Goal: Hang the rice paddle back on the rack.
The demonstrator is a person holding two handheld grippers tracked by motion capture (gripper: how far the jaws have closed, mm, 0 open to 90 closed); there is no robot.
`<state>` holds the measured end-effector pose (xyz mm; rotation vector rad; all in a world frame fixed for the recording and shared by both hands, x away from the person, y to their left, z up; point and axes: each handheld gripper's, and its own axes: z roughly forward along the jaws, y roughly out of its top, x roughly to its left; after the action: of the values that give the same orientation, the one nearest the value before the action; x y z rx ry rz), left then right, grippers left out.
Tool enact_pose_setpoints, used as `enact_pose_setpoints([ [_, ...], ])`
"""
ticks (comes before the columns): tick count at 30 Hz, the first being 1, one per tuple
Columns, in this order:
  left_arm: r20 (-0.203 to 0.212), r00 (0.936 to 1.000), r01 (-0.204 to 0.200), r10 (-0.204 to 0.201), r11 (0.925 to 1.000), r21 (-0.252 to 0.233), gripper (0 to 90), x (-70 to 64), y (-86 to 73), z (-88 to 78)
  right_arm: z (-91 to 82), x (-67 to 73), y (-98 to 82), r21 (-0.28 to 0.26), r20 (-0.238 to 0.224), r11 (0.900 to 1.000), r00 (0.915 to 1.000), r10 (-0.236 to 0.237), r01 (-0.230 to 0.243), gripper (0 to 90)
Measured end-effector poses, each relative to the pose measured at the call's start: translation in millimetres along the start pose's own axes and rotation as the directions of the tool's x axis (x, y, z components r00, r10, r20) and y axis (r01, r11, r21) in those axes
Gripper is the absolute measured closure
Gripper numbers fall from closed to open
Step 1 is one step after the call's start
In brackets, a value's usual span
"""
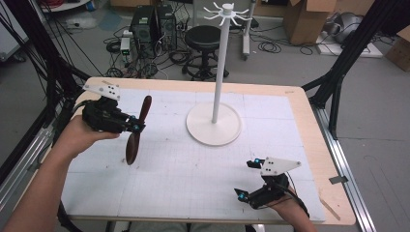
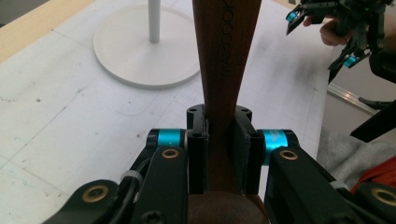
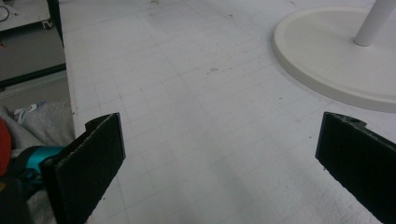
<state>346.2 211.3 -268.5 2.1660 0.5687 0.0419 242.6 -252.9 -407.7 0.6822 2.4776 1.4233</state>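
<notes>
White gridded mat covers my wood-edged bench (image 1: 309,145); a round-based white stand (image 1: 214,123) with a thin pole sits mid-bench. My left gripper (image 1: 137,127) has its fingers clenched on a dark brown wooden spoon (image 1: 137,129), held above the mat at left. My right gripper (image 1: 246,178), near the front edge, fingers spread wide, grasping nothing.

A white stand (image 1: 214,123) with a round base, a tall pole and hooks at its top sits on the desk (image 1: 193,164) toward the far middle. The desk has a white gridded mat and a wooden rim. On the floor beyond are a black stool (image 1: 203,38), computer towers (image 1: 153,24), loose cables (image 1: 270,47) and cardboard boxes (image 1: 307,19).
</notes>
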Motion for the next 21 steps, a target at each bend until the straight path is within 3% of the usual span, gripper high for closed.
enact_pose_setpoints([
  [21, 0.026, 0.9993, -0.024, 0.026, 0.9974, -0.068, 77.7, -6.8, 37.8, 4.0, 0.5, 0.4, 0.4, 0.001, -0.005, 1.0, 1.0, -0.007, 0.007, 0.5],
])
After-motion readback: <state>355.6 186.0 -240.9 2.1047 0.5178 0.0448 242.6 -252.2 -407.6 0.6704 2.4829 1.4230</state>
